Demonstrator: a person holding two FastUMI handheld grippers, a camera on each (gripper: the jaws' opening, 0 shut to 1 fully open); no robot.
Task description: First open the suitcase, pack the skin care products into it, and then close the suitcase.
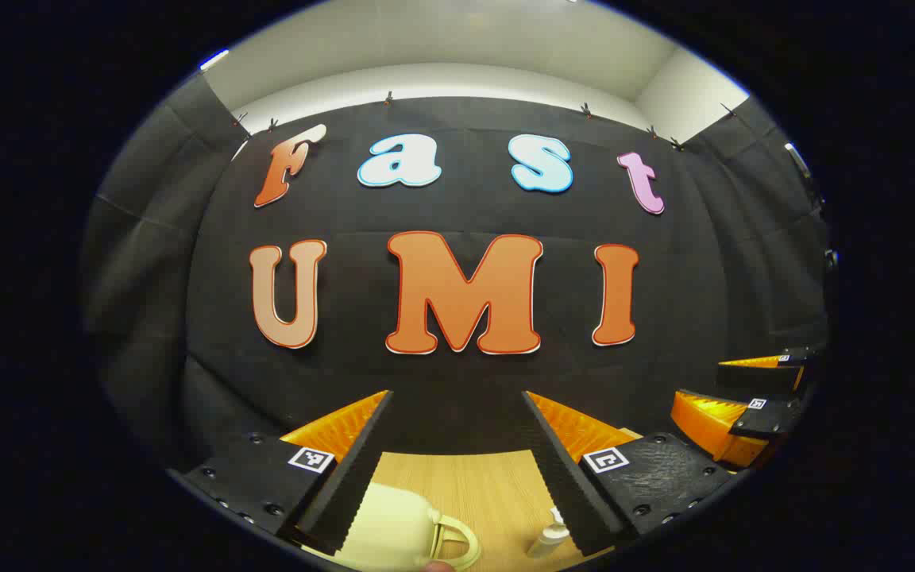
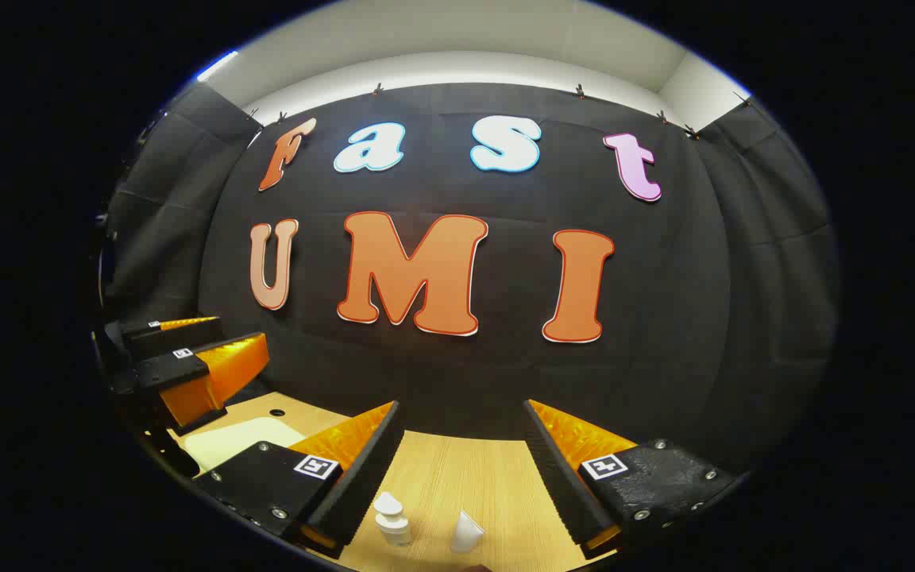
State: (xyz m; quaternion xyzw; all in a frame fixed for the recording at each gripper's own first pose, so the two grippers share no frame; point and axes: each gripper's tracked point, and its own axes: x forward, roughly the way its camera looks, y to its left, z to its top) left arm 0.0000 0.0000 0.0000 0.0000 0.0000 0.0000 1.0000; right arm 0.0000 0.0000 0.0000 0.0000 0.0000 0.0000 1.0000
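Observation:
My left gripper (image 1: 456, 393) is open and held above the wooden table (image 1: 489, 485), with nothing between its fingers. Below it lies a cream suitcase (image 1: 394, 528), closed, with its handle (image 1: 453, 540) pointing right. A small skin care bottle (image 1: 549, 539) stands by the right finger. My right gripper (image 2: 461, 403) is also open and empty. Beneath it stand a small white pump bottle (image 2: 391, 516) and a white tube (image 2: 465, 531). The suitcase (image 2: 239, 438) lies to the left in the right gripper view, under the left gripper (image 2: 239, 330). The right gripper (image 1: 700, 381) shows at the right edge of the left gripper view.
The black cloth wall (image 2: 457, 381) rises just behind the table's far edge. A small round hole (image 2: 276, 413) sits in the tabletop near the suitcase. Bare wood (image 2: 473, 469) lies between the bottles and the wall.

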